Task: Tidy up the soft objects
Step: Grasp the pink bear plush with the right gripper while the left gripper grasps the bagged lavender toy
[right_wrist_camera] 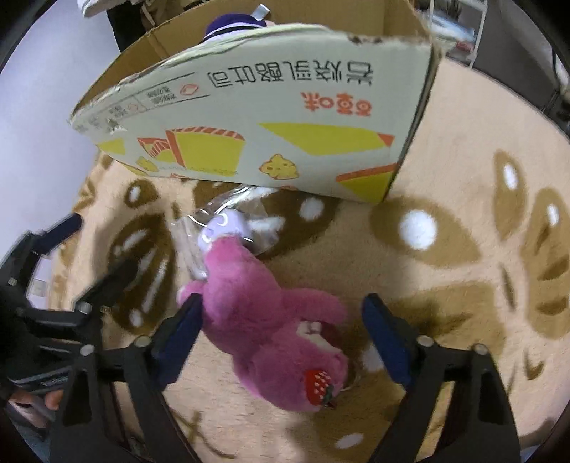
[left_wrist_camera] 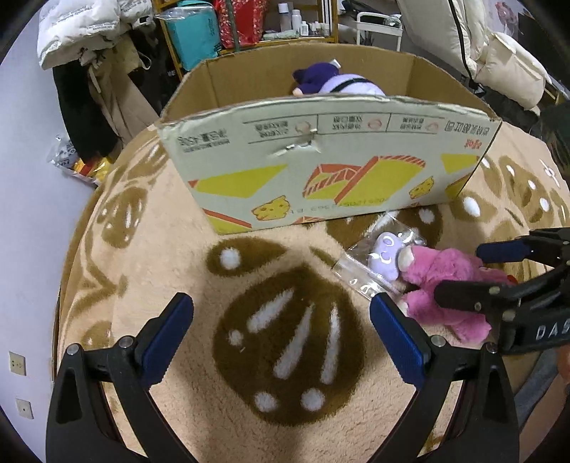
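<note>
Pink plush (right_wrist_camera: 270,320): lower centre, on rug (right_wrist_camera: 445,285), between open right gripper (right_wrist_camera: 281,320) jaws. Left gripper (left_wrist_camera: 281,317): open, empty. Box (left_wrist_camera: 320,160): upper frame.

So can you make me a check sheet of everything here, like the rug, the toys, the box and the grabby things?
Surface: tan fluffy rug with brown and white shapes.
Job's things: pink plush bear lies on the rug, a strawberry on it; small purple toy in a clear bag touches the bear's top end; cardboard box stands open behind them; a purple and white plush sits inside.
Clutter: nothing seen on the rug besides these.
Grippers: left gripper open over bare rug; right gripper open, the bear between its fingers, one finger at the fur, no squeeze seen.
Cables: nothing seen.
Surroundings: puffy coats, shelf with bottles, teal bag.
</note>
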Tool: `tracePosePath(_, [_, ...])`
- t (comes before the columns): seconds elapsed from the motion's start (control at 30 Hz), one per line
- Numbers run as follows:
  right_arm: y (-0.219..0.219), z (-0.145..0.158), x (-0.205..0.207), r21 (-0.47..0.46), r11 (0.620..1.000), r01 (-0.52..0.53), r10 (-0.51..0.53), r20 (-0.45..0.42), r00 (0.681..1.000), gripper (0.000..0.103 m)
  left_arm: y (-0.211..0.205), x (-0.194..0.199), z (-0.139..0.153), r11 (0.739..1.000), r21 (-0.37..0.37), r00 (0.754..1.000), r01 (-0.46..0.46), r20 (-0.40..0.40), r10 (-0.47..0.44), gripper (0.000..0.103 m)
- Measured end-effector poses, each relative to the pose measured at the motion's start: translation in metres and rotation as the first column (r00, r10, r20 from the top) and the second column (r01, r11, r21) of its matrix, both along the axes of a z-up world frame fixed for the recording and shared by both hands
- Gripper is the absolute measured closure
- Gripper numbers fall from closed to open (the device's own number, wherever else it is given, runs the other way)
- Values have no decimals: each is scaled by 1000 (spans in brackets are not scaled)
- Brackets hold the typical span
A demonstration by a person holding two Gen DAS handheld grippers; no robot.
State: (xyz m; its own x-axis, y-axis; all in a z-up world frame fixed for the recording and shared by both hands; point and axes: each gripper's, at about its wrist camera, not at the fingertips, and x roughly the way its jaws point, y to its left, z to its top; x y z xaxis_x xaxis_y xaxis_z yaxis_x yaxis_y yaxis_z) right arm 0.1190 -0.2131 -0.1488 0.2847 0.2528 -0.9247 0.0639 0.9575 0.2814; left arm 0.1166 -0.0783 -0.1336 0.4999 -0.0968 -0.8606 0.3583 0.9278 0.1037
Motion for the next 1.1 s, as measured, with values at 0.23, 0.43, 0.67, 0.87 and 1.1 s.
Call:
tracePosePath(0.23, [1, -3, 1, 31, 999, -15, 15, -2, 1000, 28, -3, 5, -9, 1000, 6, 1000, 11, -24, -11, 5])
tracePosePath(0.43, [6, 14, -5, -29, 999, -16, 18, 69, 997, 43, -4, 6, -7, 1000, 0, 1000, 21, -2, -21, 5])
tracePosePath(0.67, [0, 22, -5, 2, 1000, -11, 10, 93, 996, 67, -18, 6, -10, 998, -2, 998, 68, 2, -68, 5])
tracePosePath(0.87, [-2, 25, -1, -30, 999, 18, -15, 118, 993, 67, -35, 5, -20, 991, 23, 991, 133, -6, -133, 5])
tracePosePath(1.1, [-10, 21, 4, 7, 999, 35, -36, 102, 994, 66, -49, 10, -34, 984, 10, 984, 179, -25, -179, 5])
